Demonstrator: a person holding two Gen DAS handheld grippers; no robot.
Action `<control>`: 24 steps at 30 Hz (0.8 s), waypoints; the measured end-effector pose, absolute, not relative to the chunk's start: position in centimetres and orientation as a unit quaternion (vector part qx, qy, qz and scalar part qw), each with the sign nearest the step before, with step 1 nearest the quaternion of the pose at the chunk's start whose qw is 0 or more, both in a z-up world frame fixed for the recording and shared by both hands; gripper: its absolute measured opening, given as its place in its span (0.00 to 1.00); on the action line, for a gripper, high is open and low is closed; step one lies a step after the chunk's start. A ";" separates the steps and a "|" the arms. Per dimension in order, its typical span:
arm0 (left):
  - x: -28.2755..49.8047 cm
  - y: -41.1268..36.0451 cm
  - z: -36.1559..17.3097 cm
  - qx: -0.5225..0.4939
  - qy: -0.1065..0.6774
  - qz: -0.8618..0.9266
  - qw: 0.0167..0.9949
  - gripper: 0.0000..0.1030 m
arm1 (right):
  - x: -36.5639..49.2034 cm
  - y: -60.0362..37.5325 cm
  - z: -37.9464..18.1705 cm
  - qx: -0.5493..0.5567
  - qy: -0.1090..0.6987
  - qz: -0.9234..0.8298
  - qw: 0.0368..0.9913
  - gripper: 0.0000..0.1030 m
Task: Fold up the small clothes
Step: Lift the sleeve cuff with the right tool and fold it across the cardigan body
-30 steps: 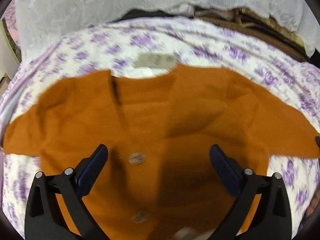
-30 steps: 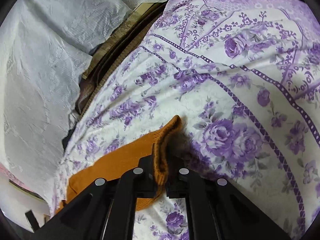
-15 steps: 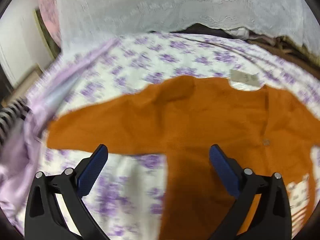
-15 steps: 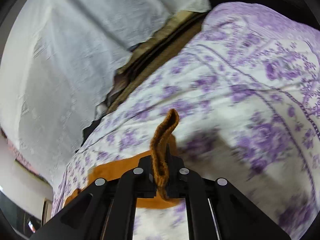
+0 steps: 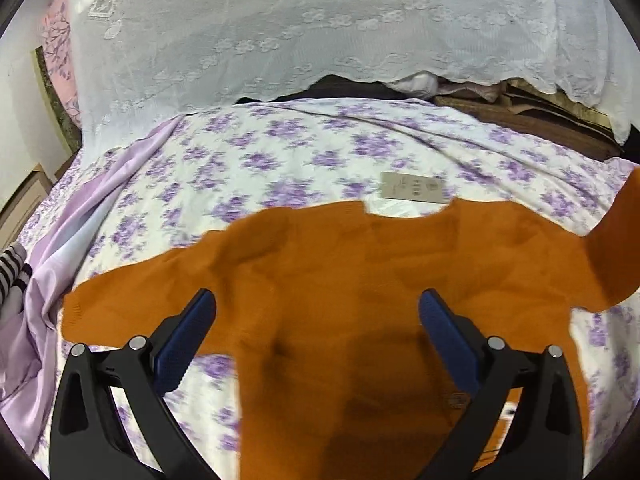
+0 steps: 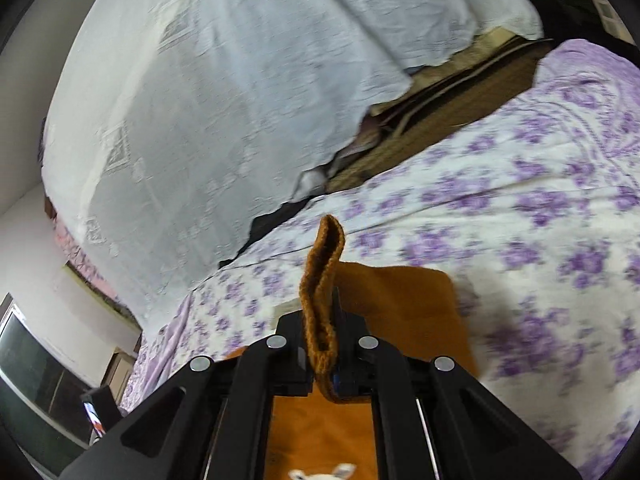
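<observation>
A small orange knit cardigan [image 5: 360,280] lies spread on the purple-flowered bedsheet [image 5: 280,168], its left sleeve [image 5: 132,304] stretched out flat. A paper tag [image 5: 412,188] lies at its neckline. My left gripper [image 5: 316,320] is open and empty, hovering over the cardigan's body. My right gripper [image 6: 322,336] is shut on the ribbed cuff [image 6: 324,264] of the right sleeve and holds it lifted above the cardigan [image 6: 400,304]. In the left wrist view that raised sleeve [image 5: 616,240] rises at the right edge.
A white lace cover [image 5: 320,32] hangs behind the bed, with brown folded fabric [image 5: 540,108] under it. Lilac satin cloth [image 5: 60,240] and a striped garment [image 5: 12,272] lie at the bed's left side. A dark screen [image 6: 36,368] stands beyond the bed.
My right gripper has lifted the sleeve cuff off the sheet and carried it up and over the cardigan. My left gripper swung left, then back over the cardigan's body, staying open.
</observation>
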State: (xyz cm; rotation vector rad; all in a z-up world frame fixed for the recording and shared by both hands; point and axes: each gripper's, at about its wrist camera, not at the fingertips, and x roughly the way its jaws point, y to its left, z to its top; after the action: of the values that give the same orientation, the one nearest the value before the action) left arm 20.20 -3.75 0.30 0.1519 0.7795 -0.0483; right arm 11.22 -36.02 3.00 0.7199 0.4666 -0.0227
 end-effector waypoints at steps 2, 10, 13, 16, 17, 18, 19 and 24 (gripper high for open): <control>20.8 -2.2 0.0 0.075 0.383 -0.007 0.921 0.96 | 12.3 -34.4 3.5 0.347 0.228 -0.002 0.910 0.06; 21.9 7.5 -0.9 0.061 0.396 0.060 0.914 0.96 | 15.5 -28.6 4.4 0.329 0.245 0.035 0.911 0.06; 21.6 10.9 -1.4 0.050 0.403 0.080 0.910 0.96 | 16.3 -26.7 4.5 0.319 0.251 0.044 0.913 0.06; 21.1 13.4 -2.0 0.035 0.410 0.092 0.907 0.96 | 17.1 -25.0 4.2 0.310 0.259 0.050 0.914 0.06; 21.1 14.0 -2.1 0.029 0.413 0.093 0.906 0.96 | 17.4 -24.4 4.0 0.307 0.263 0.052 0.913 0.06; 21.1 14.4 -2.2 0.020 0.417 0.093 0.904 0.96 | 17.8 -23.7 3.8 0.304 0.267 0.055 0.913 0.06; 21.1 14.6 -2.2 0.015 0.420 0.092 0.903 0.96 | 18.0 -23.1 3.5 0.300 0.271 0.056 0.913 0.06; 20.6 13.8 -2.1 0.027 0.410 0.087 0.907 0.96 | 19.2 -20.0 1.9 0.271 0.295 0.058 0.914 0.06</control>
State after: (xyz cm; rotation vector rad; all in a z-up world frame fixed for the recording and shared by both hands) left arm 20.63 13.79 -2.06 0.0552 0.8466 0.1793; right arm 19.22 -20.02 1.93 0.5573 0.6075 0.1200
